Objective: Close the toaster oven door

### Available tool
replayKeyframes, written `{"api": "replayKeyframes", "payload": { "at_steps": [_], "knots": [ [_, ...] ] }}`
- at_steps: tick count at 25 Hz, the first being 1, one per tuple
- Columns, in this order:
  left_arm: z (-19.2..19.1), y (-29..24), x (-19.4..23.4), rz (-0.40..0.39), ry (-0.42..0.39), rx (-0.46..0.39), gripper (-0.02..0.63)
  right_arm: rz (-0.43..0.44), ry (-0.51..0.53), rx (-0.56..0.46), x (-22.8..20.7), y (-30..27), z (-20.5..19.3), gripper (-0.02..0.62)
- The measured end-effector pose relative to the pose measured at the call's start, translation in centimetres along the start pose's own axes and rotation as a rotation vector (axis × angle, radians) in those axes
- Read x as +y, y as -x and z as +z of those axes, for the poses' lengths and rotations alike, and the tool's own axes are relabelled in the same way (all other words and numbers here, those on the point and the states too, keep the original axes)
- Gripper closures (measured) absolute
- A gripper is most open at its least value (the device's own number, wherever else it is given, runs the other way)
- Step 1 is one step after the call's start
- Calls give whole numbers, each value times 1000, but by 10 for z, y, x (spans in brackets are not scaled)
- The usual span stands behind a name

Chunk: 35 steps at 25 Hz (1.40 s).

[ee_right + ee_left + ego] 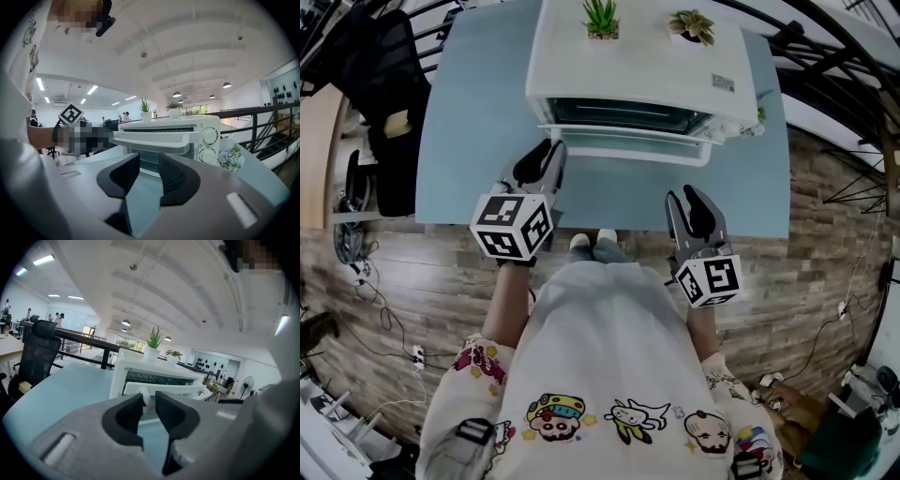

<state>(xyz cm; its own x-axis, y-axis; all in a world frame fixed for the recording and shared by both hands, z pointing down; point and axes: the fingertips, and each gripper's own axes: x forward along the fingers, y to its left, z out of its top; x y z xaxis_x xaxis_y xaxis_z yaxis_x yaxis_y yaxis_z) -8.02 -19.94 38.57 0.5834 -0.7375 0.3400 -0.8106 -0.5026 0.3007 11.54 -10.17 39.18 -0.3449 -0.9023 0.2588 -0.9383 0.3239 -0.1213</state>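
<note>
White metal toaster oven [637, 84] sits at twelve o'clock on your pale blue bench [478, 112], its drop-down door [628, 142] only half raised; swinging it shut remains. Your left tongs [548, 150] stand parted at its nine o'clock end; right tongs [684, 194] hang open, empty.

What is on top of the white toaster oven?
Two small plants in white pots: a spiky green plant and a paler, flatter plant, plus a small grey sticker. The oven's rear edge lies outside the frame.

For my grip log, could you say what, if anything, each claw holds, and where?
Left claw flanks the left end of the oven door handle; a grip cannot be told. Right claw holds nothing.
</note>
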Motion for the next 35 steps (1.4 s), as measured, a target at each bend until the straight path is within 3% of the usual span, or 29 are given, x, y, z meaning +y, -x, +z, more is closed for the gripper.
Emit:
{"api": "replayKeyframes", "payload": {
  "at_steps": [11, 24, 35],
  "knots": [
    [28, -23, 9, 8, -37, -58, 526, 13, 18, 15, -6, -11, 1, 476],
    [37, -33, 14, -10, -4, -86, 523, 14, 11, 21, -13, -27, 2, 476],
    [45, -26, 8, 24, -116, -119, 522, 19, 17, 17, -11, -27, 5, 477]
  ]
}}
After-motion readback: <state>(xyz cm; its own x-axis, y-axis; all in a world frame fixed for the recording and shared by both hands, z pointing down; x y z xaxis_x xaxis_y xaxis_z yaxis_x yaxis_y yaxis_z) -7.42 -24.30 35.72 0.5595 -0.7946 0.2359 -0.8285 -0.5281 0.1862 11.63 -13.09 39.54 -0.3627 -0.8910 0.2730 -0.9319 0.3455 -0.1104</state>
